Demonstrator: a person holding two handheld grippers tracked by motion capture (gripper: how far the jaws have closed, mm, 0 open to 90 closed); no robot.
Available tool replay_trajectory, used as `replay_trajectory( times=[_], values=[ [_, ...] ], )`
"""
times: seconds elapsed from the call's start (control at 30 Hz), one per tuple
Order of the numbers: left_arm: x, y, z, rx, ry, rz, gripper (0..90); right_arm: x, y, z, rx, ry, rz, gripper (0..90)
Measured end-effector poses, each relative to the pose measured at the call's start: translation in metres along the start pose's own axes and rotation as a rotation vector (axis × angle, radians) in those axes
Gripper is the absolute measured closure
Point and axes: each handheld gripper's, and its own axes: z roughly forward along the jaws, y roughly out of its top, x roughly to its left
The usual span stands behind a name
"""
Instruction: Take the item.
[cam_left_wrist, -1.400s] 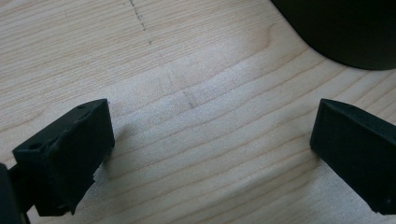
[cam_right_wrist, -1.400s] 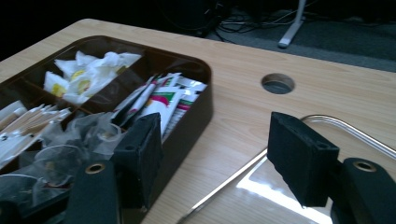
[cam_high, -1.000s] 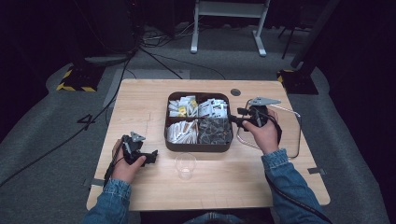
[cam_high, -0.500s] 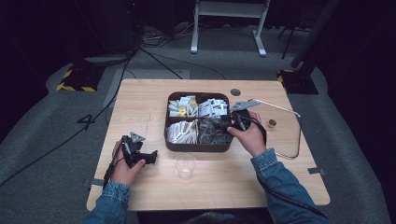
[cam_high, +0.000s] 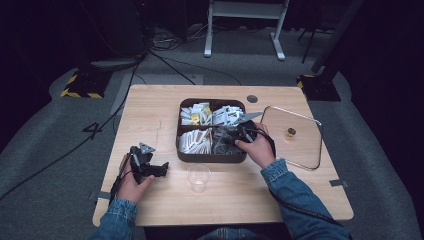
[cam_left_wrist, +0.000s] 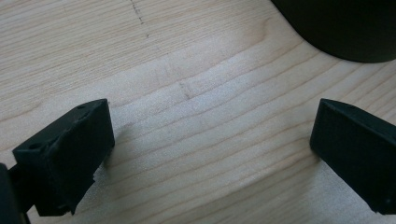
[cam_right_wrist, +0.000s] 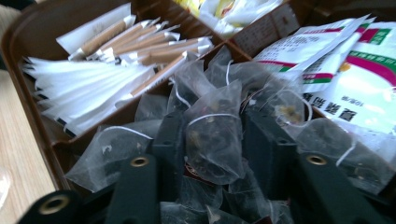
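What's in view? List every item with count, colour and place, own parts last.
Table: one, light wood, centre.
Tray: one, dark brown, four compartments, mid-table.
Tea bags: several, clear mesh, tray's near right compartment.
Sticks: many, white and tan, near left compartment.
Sachets: several, white, far compartments.
Cup: one, clear, in front of tray.
Lid: one, clear, right of tray.
Left claw: black, open over bare table.
Right claw: black, jaws either side of a tea bag.
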Motion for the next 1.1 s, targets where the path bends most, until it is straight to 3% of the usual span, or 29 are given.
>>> replay_trajectory(
  times=[0.13, 0.17, 0.47, 1.1],
  values=[
    [0.000, -0.001, -0.001, -0.003, 0.000, 0.004, 0.1, 0.000, 0.000, 0.006, 0.035, 0.003, -0.004, 63.5],
    [0.000, -0.001, -0.001, -0.004, 0.000, 0.006, 0.1, 0.000, -0.001, 0.007, 0.042, 0.011, 0.002, 67.5],
    [0.000, -0.001, -0.001, -0.002, 0.000, 0.009, 0.1, 0.000, -0.001, 0.002, 0.024, -0.006, -0.012, 73.5],
    [0.000, -0.001, 0.000, -0.003, -0.002, 0.005, 0.1, 0.005, 0.010, -0.031, -0.127, 0.000, -0.002, 73.8]
  ],
)
